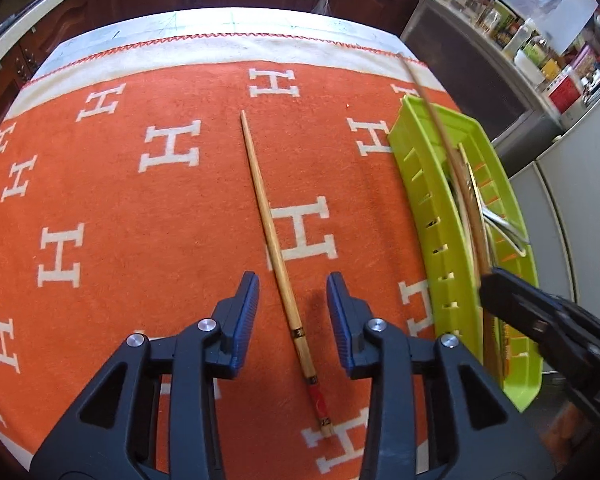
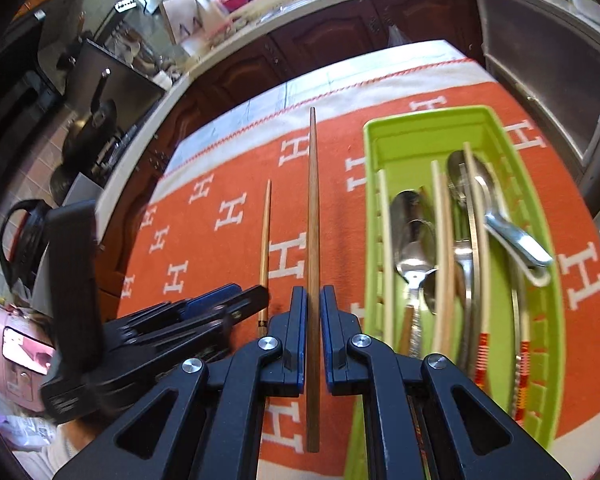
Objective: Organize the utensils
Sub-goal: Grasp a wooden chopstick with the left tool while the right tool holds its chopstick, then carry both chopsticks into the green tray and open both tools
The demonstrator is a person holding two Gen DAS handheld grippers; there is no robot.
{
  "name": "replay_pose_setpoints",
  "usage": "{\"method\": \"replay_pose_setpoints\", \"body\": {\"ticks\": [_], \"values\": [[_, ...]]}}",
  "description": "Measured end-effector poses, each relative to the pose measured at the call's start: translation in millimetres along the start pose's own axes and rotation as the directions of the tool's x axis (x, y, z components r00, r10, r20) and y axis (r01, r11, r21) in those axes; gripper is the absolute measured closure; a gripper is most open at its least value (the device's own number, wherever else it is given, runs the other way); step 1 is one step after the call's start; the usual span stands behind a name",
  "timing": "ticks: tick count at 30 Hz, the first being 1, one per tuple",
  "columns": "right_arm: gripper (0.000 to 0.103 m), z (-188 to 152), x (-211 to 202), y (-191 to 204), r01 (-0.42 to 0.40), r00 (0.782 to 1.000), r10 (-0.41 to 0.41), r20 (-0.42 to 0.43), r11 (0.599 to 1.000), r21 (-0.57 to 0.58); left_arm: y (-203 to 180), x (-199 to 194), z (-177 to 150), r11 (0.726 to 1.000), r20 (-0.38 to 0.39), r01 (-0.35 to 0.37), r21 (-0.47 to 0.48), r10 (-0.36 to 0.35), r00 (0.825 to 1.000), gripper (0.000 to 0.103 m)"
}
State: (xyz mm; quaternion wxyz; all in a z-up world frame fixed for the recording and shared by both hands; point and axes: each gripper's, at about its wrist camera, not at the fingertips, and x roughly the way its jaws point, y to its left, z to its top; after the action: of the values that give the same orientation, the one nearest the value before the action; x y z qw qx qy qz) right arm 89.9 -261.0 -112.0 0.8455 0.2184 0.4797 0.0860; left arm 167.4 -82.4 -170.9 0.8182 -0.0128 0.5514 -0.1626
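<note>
Across the bench lies an orange cloth (image 1: 148, 208) patterned with white H letters. On that cloth, toward its right side, sits a green tray (image 2: 404, 128) holding spoons (image 2: 414, 240) and several chopsticks (image 2: 440, 248). Left of the tray, apart from it, a pale chopstick (image 1: 274, 256) lies flat on the cloth; the left gripper (image 1: 293, 312) hovers over its thicker end, jaws parted on either side and not touching it. Nearer the tray, the right gripper (image 2: 313, 316) is clamped on a darker chopstick (image 2: 313, 216), lifted clear of the cloth and pointing away along the tray's length.
</note>
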Motion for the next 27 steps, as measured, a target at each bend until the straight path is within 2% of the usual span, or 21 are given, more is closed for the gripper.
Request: {"method": "replay_pose_setpoints", "body": {"ticks": [4, 5, 6, 8, 10, 13, 18, 22, 27], "values": [[0.097, -4.8, -17.0, -12.8, 0.001, 1.0, -0.001, 0.014, 1.0, 0.011, -9.4, 10.7, -3.5, 0.998, 0.002, -0.057, 0.004, 0.057, 0.998, 0.072], [0.097, -6.1, -20.1, -16.2, 0.003, 1.0, -0.003, 0.016, 1.0, 0.016, -12.1, 10.7, -4.5, 0.997, 0.016, -0.077, 0.006, 0.077, 0.997, 0.075], [0.097, -7.5, -23.0, -19.0, 0.005, 1.0, -0.005, 0.018, 1.0, 0.019, -11.6, 11.3, -5.6, 0.995, 0.019, -0.101, 0.005, 0.101, 0.995, 0.086], [0.097, -10.6, -30.4, -24.8, 0.005, 1.0, -0.005, 0.022, 1.0, 0.028, -15.3, 12.4, -7.3, 0.988, 0.037, -0.153, 0.02, 0.153, 0.988, 0.097], [0.097, -13.4, -37.4, -28.9, 0.004, 1.0, -0.005, 0.031, 0.999, 0.033, -18.2, 12.3, -8.1, 0.988, 0.038, -0.155, 0.025, 0.154, 0.987, 0.098], [0.097, -15.3, -44.7, -34.4, 0.016, 0.999, -0.018, 0.043, 0.999, 0.049, -19.1, 6.2, -8.9, 0.995, 0.007, -0.105, -0.001, 0.105, 0.994, 0.099], [0.097, -21.8, -60.9, -53.3, 0.049, 0.997, -0.054, 0.053, 0.995, 0.091, -33.4, -34.9, -9.6, 1.0, 0.043, -0.015, 0.008, 0.015, 0.999, 0.099], [0.097, -27.0, -69.1, -66.4, 0.083, 0.995, -0.09, 0.053, 0.989, 0.123, -63.8, -64.9, -3.9, 0.996, 0.049, 0.074, 0.045, -0.076, 0.996, 0.099], [0.096, -26.2, -75.1, -76.0, 0.1, 0.994, -0.105, 0.036, 0.987, 0.129, -100.5, -78.8, 6.6, 0.985, 0.04, 0.153, 0.078, -0.156, 0.987, 0.098]]}}
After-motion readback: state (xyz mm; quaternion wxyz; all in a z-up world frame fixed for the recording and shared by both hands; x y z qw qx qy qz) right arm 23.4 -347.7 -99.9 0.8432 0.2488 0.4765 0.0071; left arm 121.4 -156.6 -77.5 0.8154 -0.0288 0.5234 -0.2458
